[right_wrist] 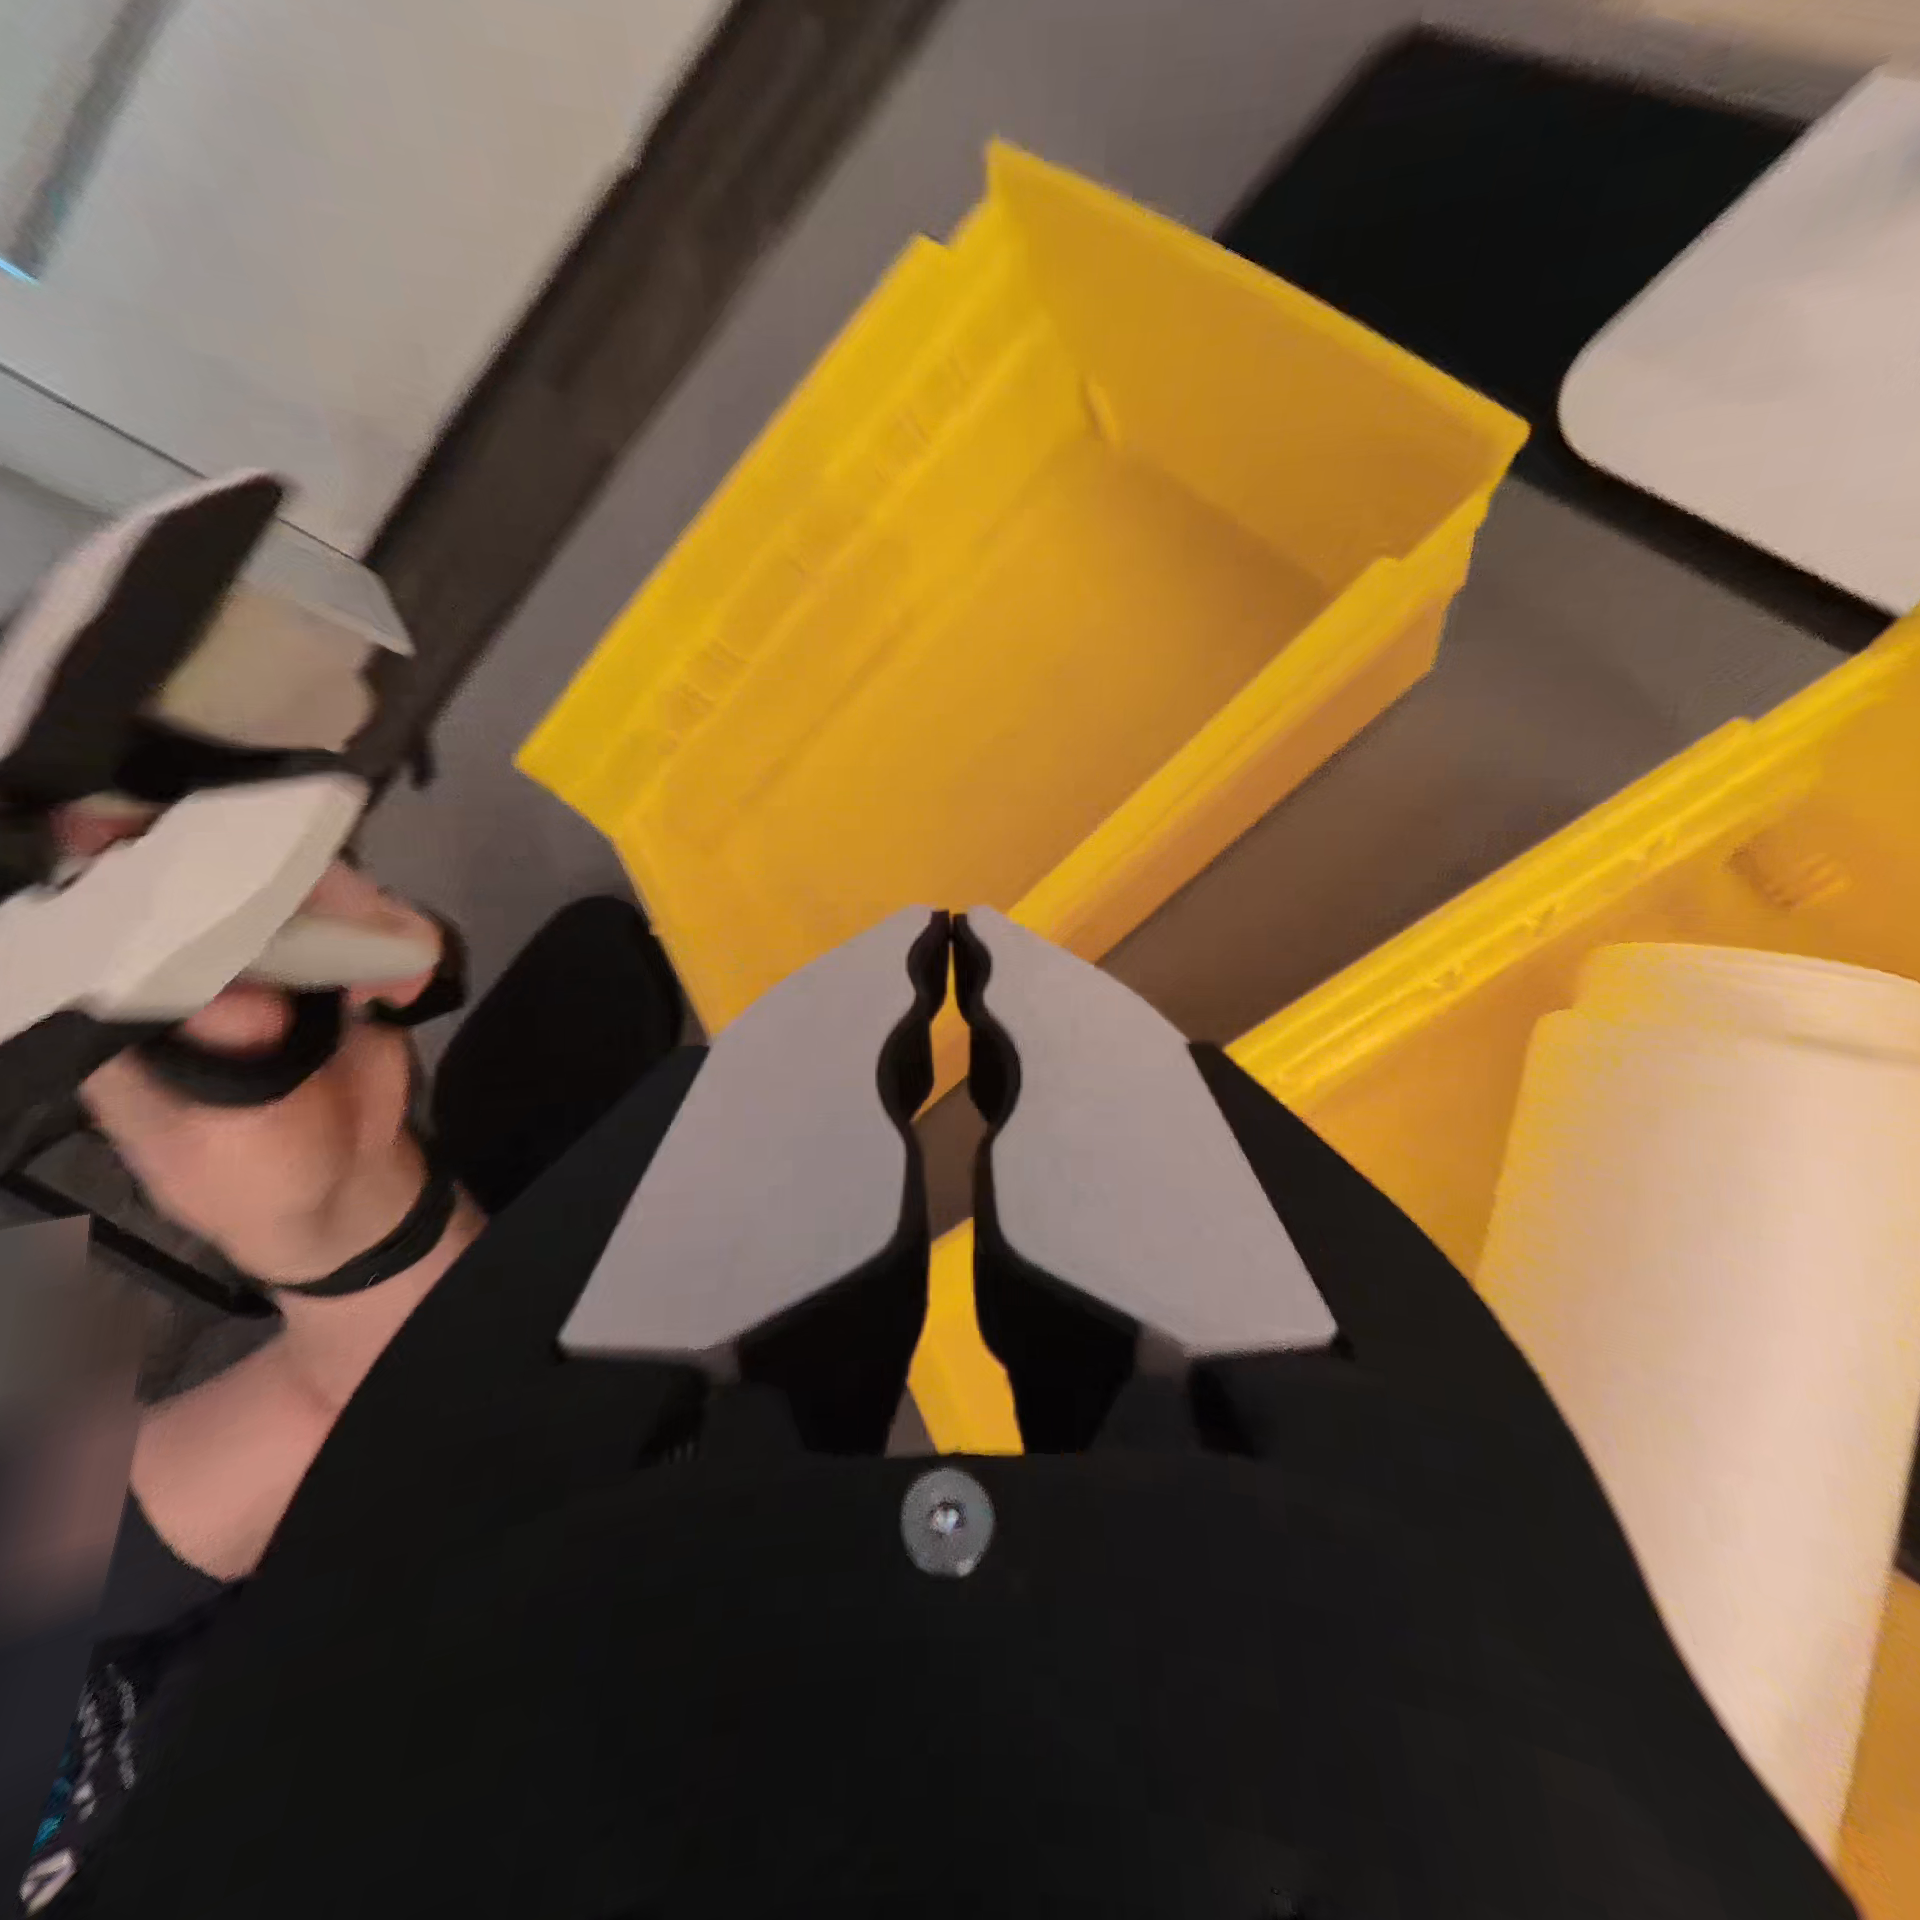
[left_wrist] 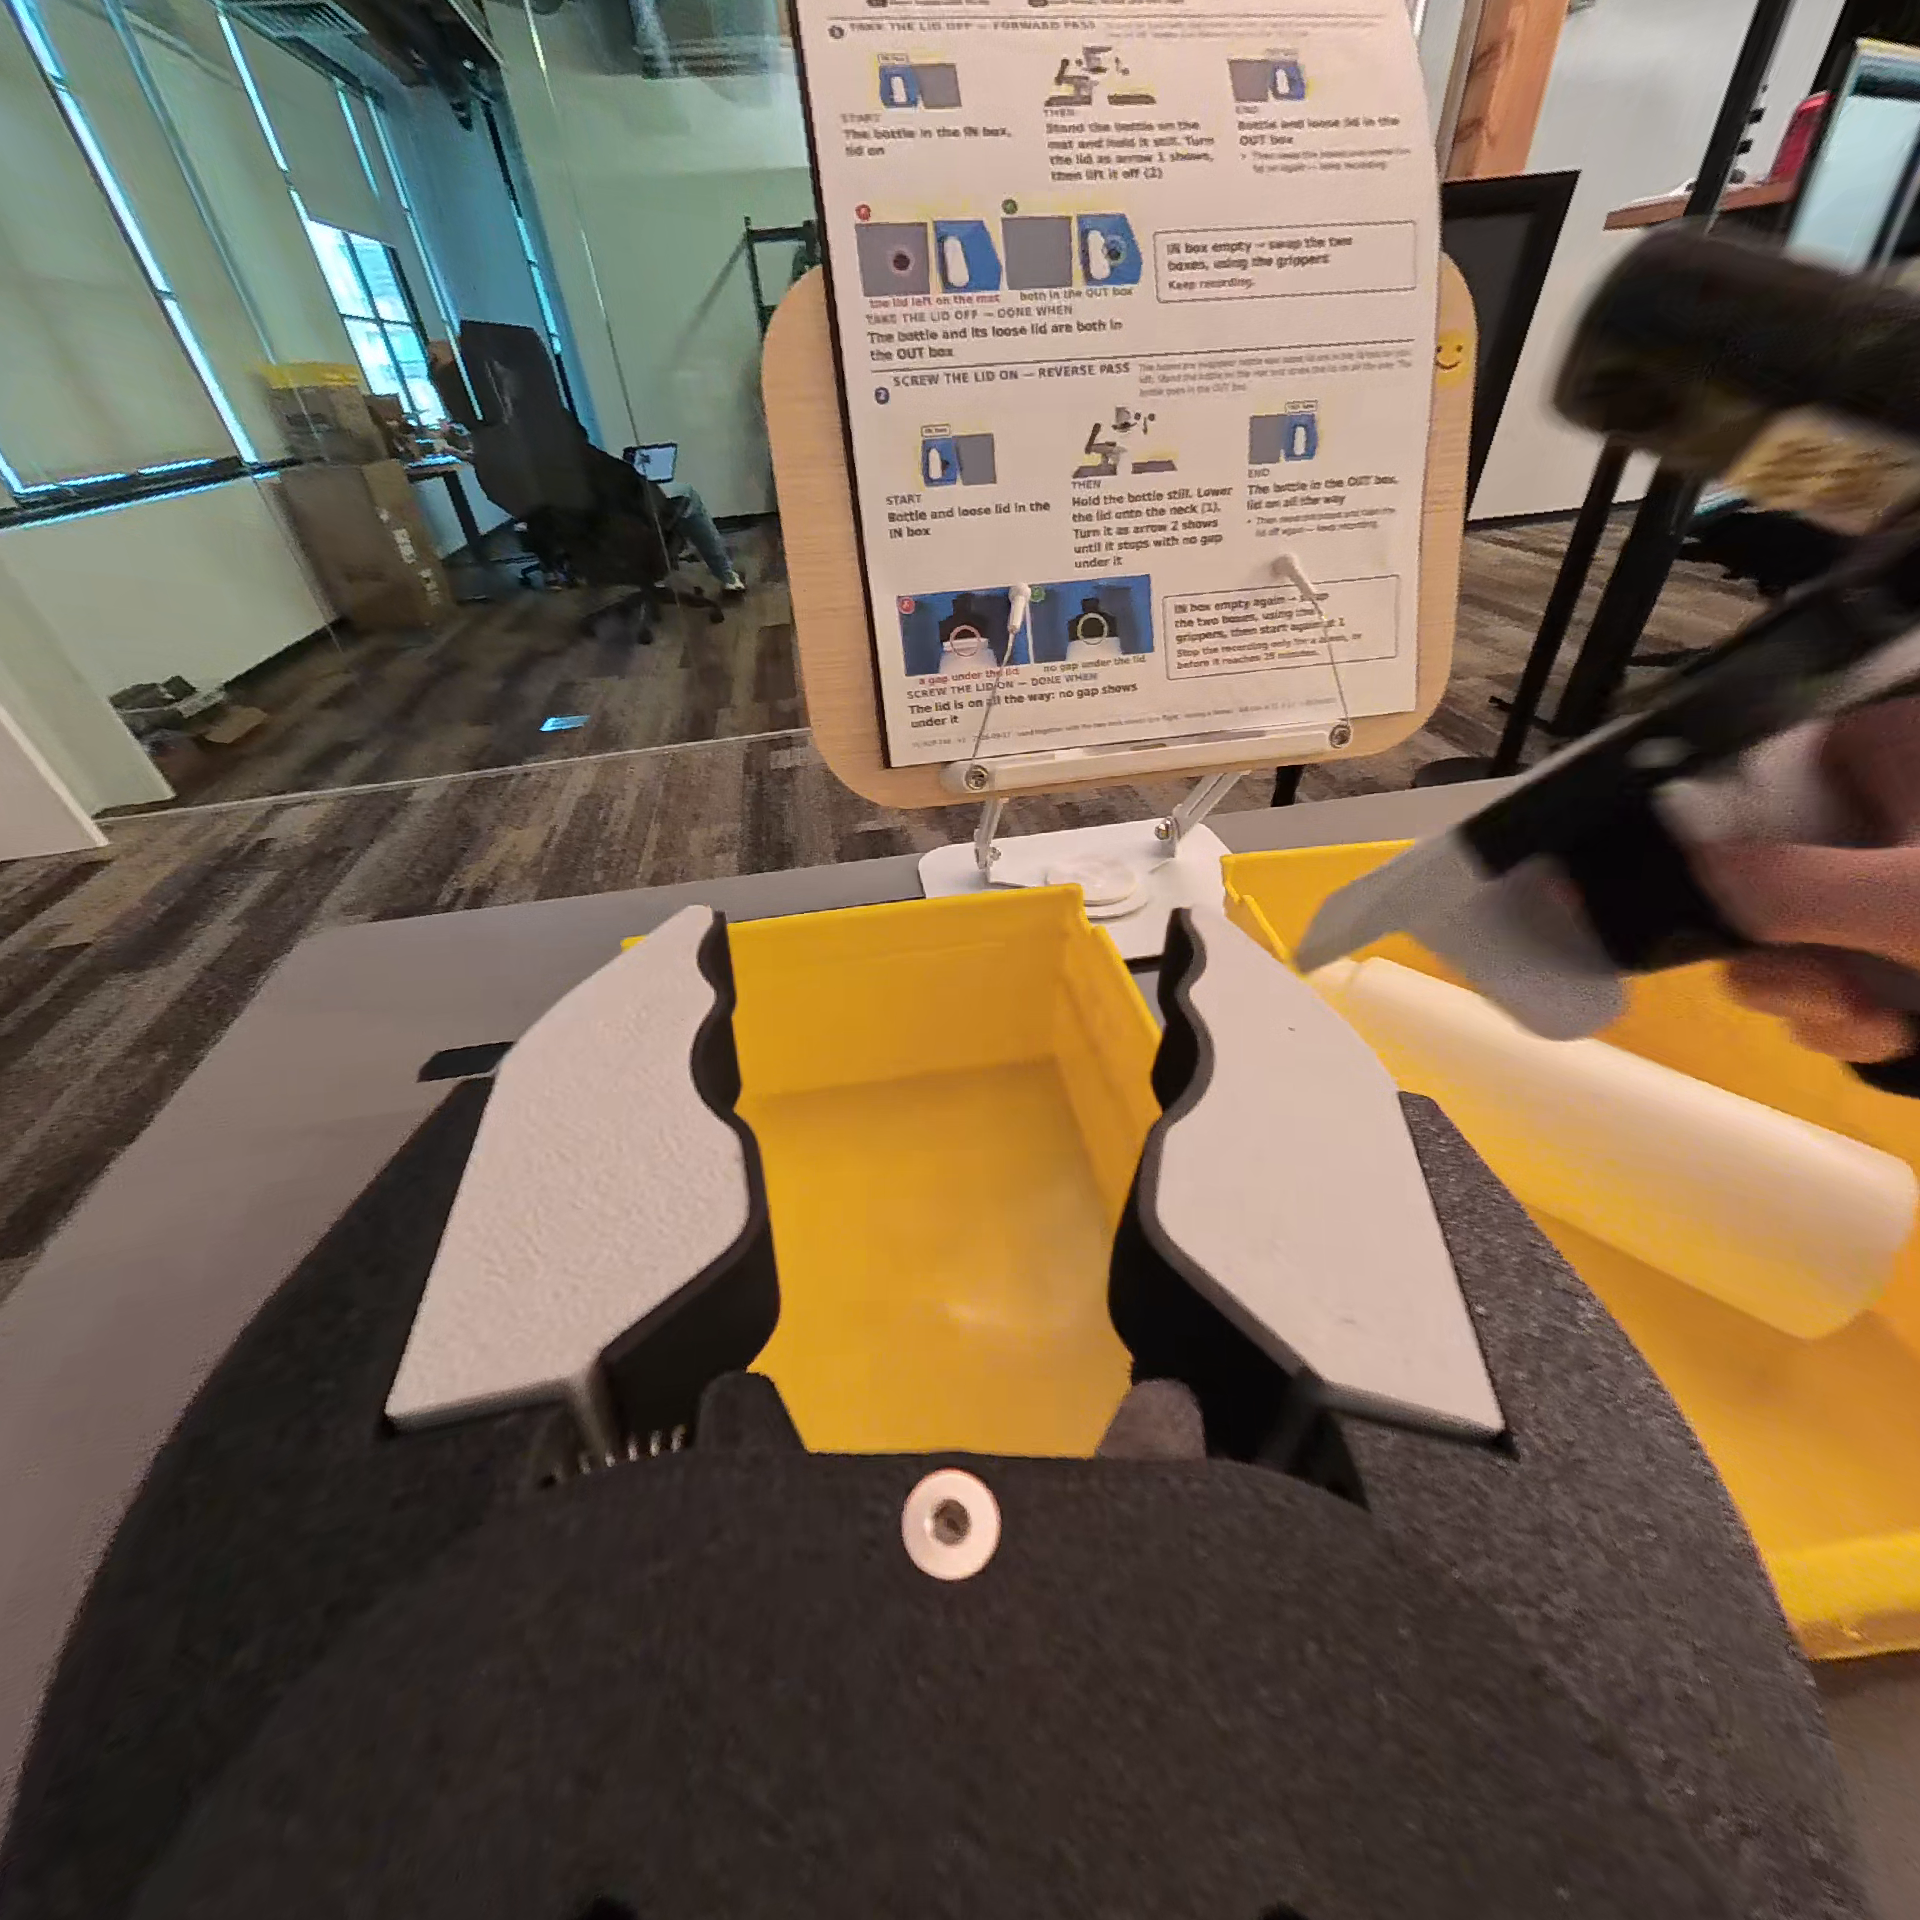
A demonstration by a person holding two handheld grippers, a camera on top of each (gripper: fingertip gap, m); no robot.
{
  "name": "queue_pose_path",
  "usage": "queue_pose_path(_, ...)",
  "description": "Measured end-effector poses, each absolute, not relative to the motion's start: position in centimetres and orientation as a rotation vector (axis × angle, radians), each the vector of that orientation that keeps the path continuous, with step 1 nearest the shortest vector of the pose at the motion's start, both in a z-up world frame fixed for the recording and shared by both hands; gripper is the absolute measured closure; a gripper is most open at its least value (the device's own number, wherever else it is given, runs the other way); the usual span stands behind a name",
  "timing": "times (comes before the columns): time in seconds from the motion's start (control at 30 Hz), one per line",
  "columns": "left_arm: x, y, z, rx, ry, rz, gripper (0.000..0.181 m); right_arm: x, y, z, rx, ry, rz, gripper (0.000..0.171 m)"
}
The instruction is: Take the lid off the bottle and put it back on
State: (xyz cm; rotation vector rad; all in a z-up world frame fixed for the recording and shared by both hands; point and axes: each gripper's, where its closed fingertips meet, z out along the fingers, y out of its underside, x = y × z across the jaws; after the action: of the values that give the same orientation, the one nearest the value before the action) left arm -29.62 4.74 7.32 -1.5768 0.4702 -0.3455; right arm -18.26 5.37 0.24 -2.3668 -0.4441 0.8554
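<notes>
I saw the bottle [left_wrist: 1621,1143] lying on its side in the right-hand yellow bin [left_wrist: 1766,1455], long axis slanting away. Right gripper [right_wrist: 951,925], fingers together and empty, was nearer; left gripper [left_wrist: 940,935] gaped over the empty bin [left_wrist: 914,987].

I am in an office. Past a glass wall [left_wrist: 623,312] I see tall windows [left_wrist: 125,312] with blinds, a desk [left_wrist: 447,468] with a black swivel chair [left_wrist: 540,457] and a laptop [left_wrist: 652,460], and cardboard boxes [left_wrist: 364,540] stacked on carpet tiles [left_wrist: 416,831]. My grey surface [left_wrist: 260,1039] carries yellow bins [left_wrist: 935,997] and a printed instruction sheet [left_wrist: 1122,364] on a stand.
</notes>
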Motion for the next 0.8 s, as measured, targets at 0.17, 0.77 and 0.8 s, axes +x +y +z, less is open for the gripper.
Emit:
queue_pose_path(0.17, -29.3, 5.1, 6.5, -1.605, 0.496, -0.342, 0.103, -18.4, 8.4, -3.5, -2.64, -0.341, 0.585, 0.15)
queue_pose_path(0.77, -29.1, 5.0, 6.1, -1.621, 0.509, -0.349, 0.108, -20.9, 8.4, -12.1, -3.101, -0.051, 0.149, 0.147)
queue_pose_path(0.8, -29.0, 5.0, 6.1, -1.622, 0.511, -0.349, 0.108, -20.9, 8.0, -12.5, -3.136, -0.027, 0.152, 0.149)
